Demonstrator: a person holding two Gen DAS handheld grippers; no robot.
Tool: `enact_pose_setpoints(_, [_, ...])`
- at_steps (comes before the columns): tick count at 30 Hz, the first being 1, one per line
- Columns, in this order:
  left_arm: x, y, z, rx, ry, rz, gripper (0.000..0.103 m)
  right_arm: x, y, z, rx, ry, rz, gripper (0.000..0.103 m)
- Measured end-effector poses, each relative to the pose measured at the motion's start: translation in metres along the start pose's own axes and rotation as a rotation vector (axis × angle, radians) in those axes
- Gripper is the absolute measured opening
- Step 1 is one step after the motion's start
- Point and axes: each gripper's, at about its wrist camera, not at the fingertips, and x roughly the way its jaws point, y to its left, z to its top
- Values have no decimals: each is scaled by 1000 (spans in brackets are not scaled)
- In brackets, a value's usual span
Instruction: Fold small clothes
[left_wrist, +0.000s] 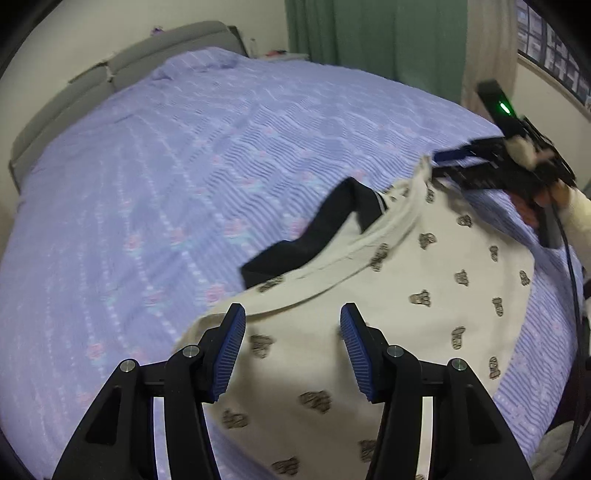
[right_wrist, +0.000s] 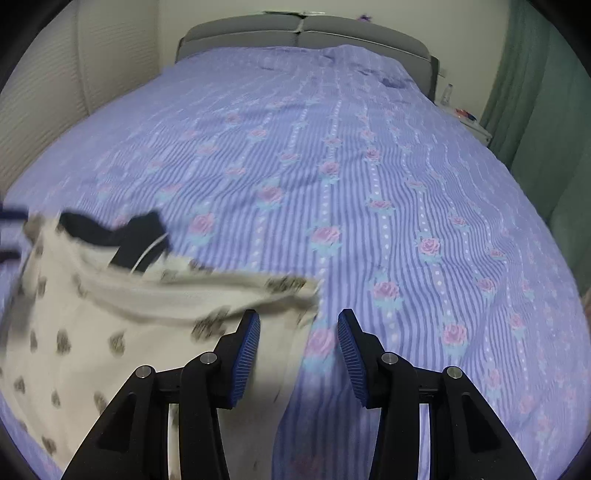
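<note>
Cream garment (left_wrist: 424, 280) beneath parted fingers (left_wrist: 232, 347)

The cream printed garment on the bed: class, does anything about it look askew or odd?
Yes. The cream garment lies rumpled and crooked on the purple bedspread, with a black piece poking out from under its upper edge.

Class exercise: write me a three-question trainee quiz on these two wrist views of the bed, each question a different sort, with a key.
1. True or false: the left tool grips the cream printed garment.
2. What dark item lies partly under that garment?
3. The bedspread pattern is: A plain, B striped with roses, C checked.

Key: 1 false, its jaws stand open above the cloth; 2 a black garment; 3 B.
</note>
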Motion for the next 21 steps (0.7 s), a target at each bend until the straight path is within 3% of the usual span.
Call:
enact_pose_setpoints(2, [8,0,3,-17,18,-8,53,9,-12,9,68,-2,9,45])
enact_pose_setpoints(5, [17,3,7,-34,35,-8,53,21,-33,16,197,9,-56,45])
enact_pose_setpoints(8, [23,1,10,-1,39,-28,53,16,-41,14,232,-10,-95,45])
enact_pose_setpoints(14, [52,-24,26,130,65,-25,55,-25,-15,3,85,-87,-61,45])
enact_pose_setpoints(18, [58,-25,37,107,56,-57,55,-37,14,1,-47,-88,64,45])
enact_pose_setpoints(21, [61,-22,44,94,47,-37,54,-32,43,4,-184,-68,102,45])
